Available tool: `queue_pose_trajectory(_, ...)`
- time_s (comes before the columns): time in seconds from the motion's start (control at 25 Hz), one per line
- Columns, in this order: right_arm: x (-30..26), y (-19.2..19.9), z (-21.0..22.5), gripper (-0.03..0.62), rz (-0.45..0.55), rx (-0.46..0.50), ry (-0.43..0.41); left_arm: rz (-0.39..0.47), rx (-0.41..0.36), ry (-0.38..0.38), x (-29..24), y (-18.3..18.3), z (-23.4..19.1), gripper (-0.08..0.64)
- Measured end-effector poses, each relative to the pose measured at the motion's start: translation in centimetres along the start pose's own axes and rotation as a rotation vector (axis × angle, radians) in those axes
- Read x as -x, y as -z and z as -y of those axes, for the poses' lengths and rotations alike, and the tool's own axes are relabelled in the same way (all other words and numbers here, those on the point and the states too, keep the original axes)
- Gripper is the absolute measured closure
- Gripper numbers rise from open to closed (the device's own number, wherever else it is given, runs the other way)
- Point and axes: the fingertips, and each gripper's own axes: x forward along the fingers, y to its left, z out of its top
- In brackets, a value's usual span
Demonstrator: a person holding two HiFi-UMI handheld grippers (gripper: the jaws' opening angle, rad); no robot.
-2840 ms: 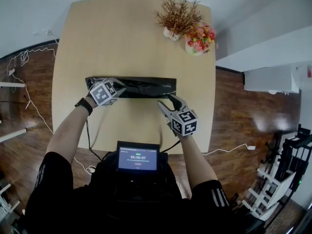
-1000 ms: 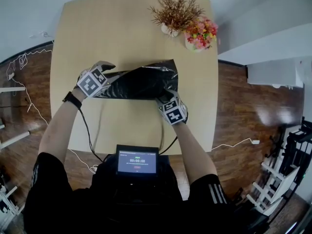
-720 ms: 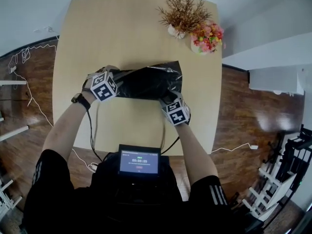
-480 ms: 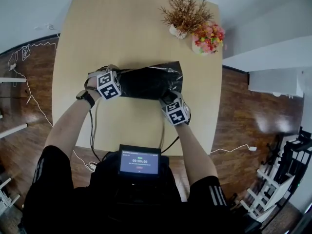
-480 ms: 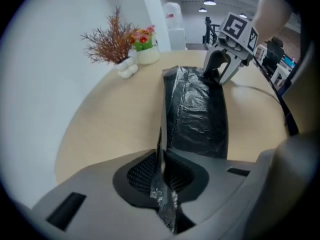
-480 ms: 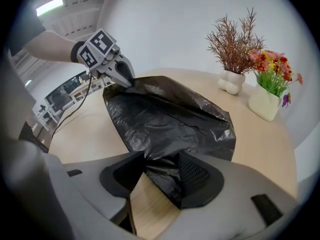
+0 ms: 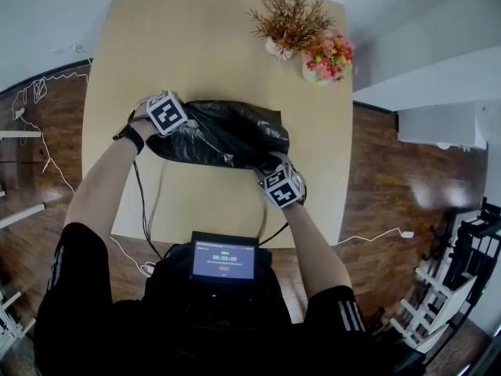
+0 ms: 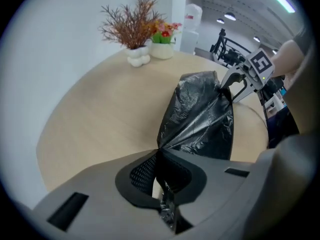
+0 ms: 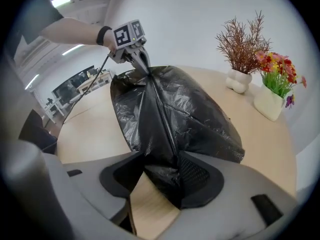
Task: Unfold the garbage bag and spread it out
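Note:
The black garbage bag (image 7: 227, 135) hangs crumpled and partly unfolded between both grippers, just above the wooden table (image 7: 203, 45). My left gripper (image 7: 184, 116) is shut on the bag's left end. In the left gripper view its jaws (image 8: 159, 156) pinch a thin corner of the bag (image 8: 200, 119), which stretches away to the right gripper (image 8: 235, 84). My right gripper (image 7: 272, 165) is shut on the bag's near right end. In the right gripper view a thick bunch of the film (image 9: 170, 109) sits between its pads (image 9: 162, 171), and the left gripper (image 9: 137, 54) holds the far end up.
A white vase of dried twigs (image 7: 288, 22) and a pot of red and yellow flowers (image 7: 325, 57) stand at the table's far right corner. A small screen (image 7: 225, 258) sits at the person's chest. Cables (image 7: 145, 210) hang off the near table edge.
The left gripper has closed on the bag's left end and moved up and away. The bag has come off the table and spread wider between the grippers. The right gripper keeps its grip.

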Motion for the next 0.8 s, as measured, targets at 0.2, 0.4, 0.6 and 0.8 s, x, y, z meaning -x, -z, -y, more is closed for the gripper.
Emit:
queue_pose_trajectory(0.2, -0.1, 0.6, -0.7, 0.368, -0.008, 0.018, -0.006, -0.076, -0.008, 0.029, -3.5, 0.1, 0.2, 0.559)
queue_pose_trajectory(0.4, -0.2, 0.5, -0.6, 0.368, -0.004, 0.013, -0.008, -0.163, -0.039, 0.024, -5.6, 1.5, 0.7, 0.56)
queue_pose_trajectory(0.6, -0.5, 0.7, -0.4, 0.368, 0.0, 0.011, -0.003, -0.146, -0.006, 0.01, -5.7, 1.3, 0.1, 0.512)
queue_pose_trajectory(0.8, -0.6, 0.8, -0.5, 0.368, -0.002, 0.011, -0.01, -0.05, 0.041, 0.005, -3.3, 0.1, -0.1, 0.432)
